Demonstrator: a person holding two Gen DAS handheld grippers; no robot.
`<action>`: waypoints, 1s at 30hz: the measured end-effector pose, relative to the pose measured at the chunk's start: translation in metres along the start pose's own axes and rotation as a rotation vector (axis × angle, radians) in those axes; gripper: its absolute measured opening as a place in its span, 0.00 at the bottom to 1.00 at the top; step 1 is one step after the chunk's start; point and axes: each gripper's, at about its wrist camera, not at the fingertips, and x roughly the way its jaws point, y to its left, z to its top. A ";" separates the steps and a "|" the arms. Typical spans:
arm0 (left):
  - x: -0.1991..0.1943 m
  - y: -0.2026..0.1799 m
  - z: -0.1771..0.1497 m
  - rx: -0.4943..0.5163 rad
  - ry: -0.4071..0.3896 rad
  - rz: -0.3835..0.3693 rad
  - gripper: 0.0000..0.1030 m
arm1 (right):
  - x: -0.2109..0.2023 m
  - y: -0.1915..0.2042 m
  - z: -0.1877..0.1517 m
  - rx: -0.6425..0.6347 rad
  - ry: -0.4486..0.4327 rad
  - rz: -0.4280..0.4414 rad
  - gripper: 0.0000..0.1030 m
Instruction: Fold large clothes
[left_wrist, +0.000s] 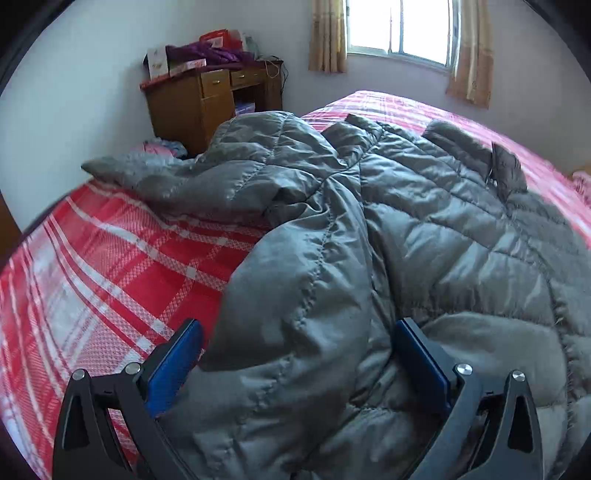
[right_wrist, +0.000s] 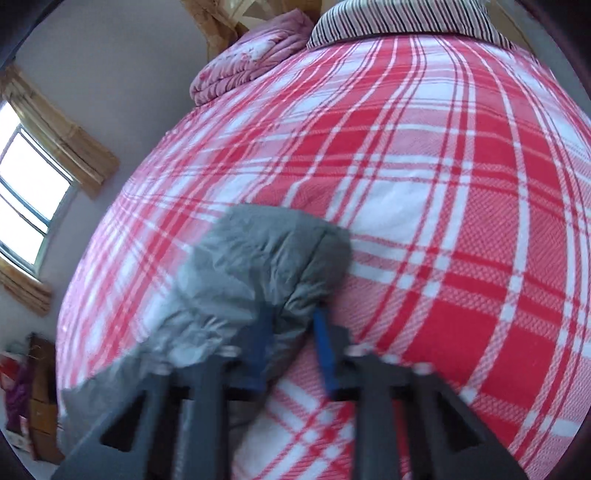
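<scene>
Jacket (left_wrist: 388, 229): grey quilted, spread rumpled across the red plaid bed (left_wrist: 110, 258).
Left gripper (left_wrist: 299, 354): jaws wide, a fold of the jacket bulging between them; pads not pressing it.
Right gripper (right_wrist: 291, 332): jaws narrow, pinching the jacket's sleeve end (right_wrist: 266, 258) above the bed.
Desk (left_wrist: 207, 99): beyond the bed, beside the wall.
Window (left_wrist: 399, 26): behind the bed.

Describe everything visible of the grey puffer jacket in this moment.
The grey puffer jacket is quilted, slightly shiny and puffy, lying rumpled and unfolded on the red plaid bedsheet. The left gripper straddles a bulging fold, jaws wide. The right gripper pinches a gathered end, seemingly a sleeve cuff.
</scene>
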 end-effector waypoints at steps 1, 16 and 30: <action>0.000 0.002 0.000 -0.009 0.001 -0.013 0.99 | -0.001 -0.002 0.000 -0.017 0.002 0.009 0.11; -0.006 0.003 -0.004 -0.002 -0.011 -0.035 0.99 | -0.234 0.141 -0.056 -0.599 -0.405 0.243 0.08; -0.011 0.011 -0.011 0.047 -0.035 -0.098 0.99 | -0.204 0.130 -0.108 -0.468 -0.278 0.285 1.00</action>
